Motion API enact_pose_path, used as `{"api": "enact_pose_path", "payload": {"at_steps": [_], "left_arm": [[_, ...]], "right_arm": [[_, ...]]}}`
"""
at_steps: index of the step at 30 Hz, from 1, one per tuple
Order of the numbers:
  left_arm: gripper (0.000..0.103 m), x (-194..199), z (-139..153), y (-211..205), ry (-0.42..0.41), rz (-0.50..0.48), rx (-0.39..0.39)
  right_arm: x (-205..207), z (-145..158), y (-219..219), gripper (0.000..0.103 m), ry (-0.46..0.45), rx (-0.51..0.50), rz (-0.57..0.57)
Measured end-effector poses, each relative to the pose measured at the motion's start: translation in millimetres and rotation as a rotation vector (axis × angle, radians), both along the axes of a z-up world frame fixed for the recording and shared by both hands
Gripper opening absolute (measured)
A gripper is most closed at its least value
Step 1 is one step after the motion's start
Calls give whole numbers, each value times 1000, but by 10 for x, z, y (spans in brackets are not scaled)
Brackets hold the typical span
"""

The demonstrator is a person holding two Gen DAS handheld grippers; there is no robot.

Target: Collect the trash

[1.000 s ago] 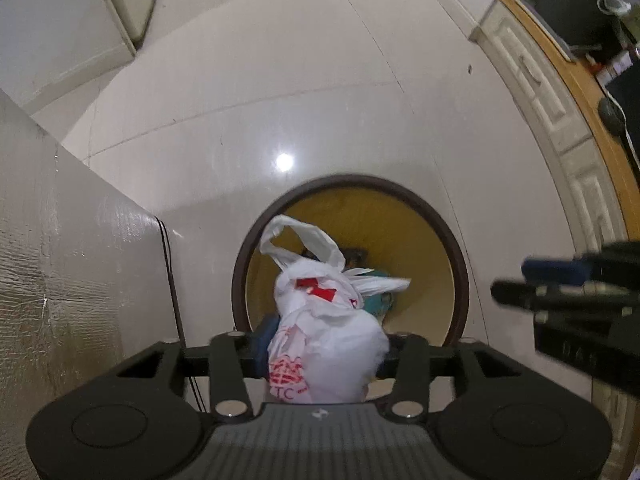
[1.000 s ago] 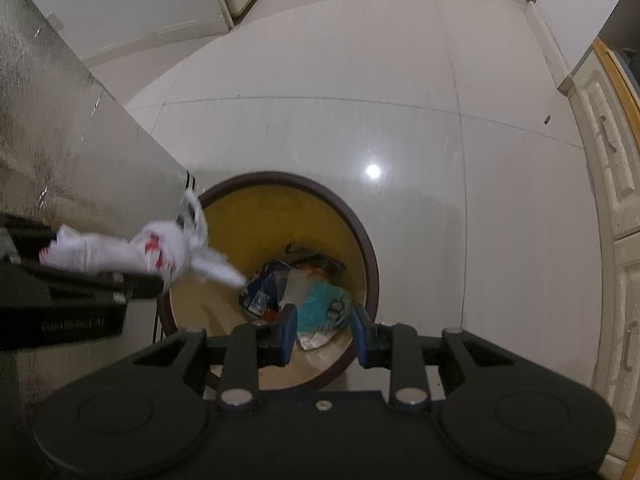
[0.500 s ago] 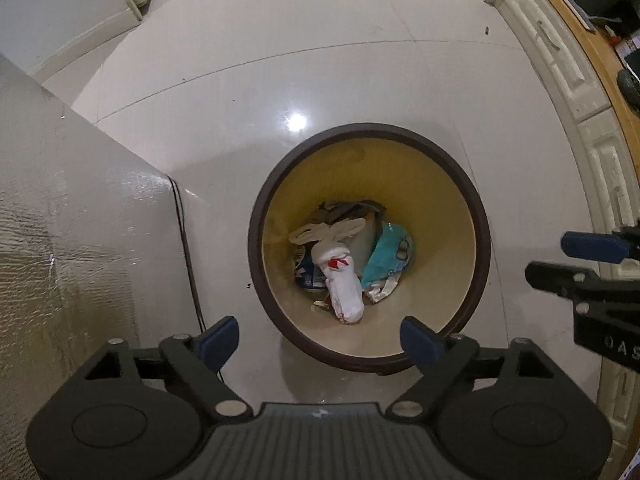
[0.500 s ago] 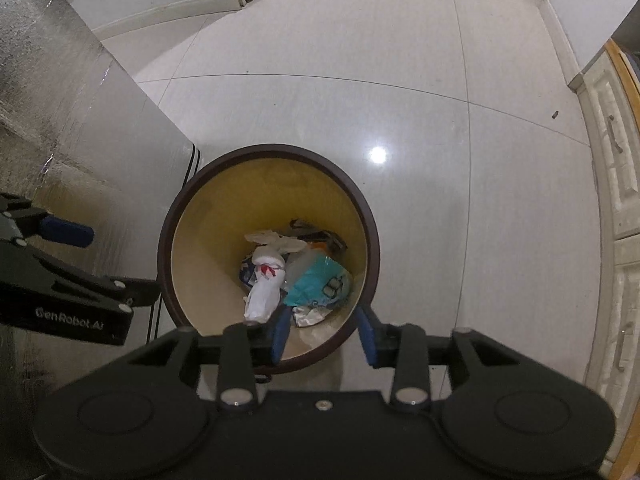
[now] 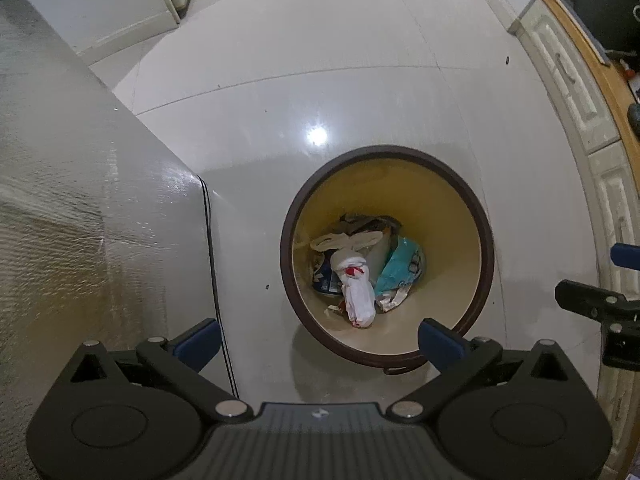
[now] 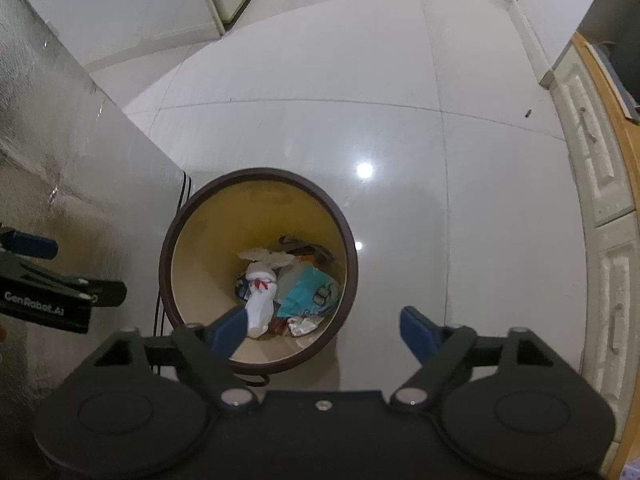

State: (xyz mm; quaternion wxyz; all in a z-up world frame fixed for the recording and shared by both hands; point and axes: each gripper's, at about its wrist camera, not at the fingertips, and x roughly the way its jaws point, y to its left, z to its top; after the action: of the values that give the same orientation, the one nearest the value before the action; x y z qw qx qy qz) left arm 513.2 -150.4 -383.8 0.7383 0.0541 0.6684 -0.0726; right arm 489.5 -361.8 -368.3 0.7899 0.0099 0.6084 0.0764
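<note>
Fingers spread and empty, left gripper (image 5: 319, 343) and right gripper (image 6: 323, 327) hover above the bin (image 5: 486, 240) holding a knotted white bag (image 5: 358, 292).

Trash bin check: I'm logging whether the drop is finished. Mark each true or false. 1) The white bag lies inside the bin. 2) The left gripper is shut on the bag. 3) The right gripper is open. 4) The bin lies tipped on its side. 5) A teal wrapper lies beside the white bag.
1) True: the white bag lies in the bin.
2) False: the left gripper is open and empty.
3) True: the right gripper is open.
4) False: the bin stands upright on the floor.
5) True: the teal wrapper touches it.
</note>
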Motion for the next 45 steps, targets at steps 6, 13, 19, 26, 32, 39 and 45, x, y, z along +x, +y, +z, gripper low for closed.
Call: {"api": "enact_pose_path", "payload": {"at_steps": [6, 13, 19, 26, 32, 39, 45], "left_arm": [[103, -124, 218, 32, -52, 18, -5], [103, -324, 444, 46, -91, 26, -16], [103, -458, 729, 64, -149, 19, -49], [103, -630, 1045, 163, -225, 42, -50], [103, -813, 1381, 240, -302, 66, -68], [103, -1055, 1789, 276, -398, 68, -73], [103, -1266, 2192, 309, -482, 49, -72]], "right_arm": [[-119, 176, -13, 103, -41, -13, 17], [-252, 426, -73, 103, -74, -9, -8], [-403, 613, -130, 103, -105, -2, -16], [-581, 851, -247, 103, -151, 5, -26], [-767, 1181, -338, 103, -232, 19, -20], [-1024, 1576, -418, 103, -339, 54, -20], [-1223, 1913, -463, 103, -441, 70, -35]]}}
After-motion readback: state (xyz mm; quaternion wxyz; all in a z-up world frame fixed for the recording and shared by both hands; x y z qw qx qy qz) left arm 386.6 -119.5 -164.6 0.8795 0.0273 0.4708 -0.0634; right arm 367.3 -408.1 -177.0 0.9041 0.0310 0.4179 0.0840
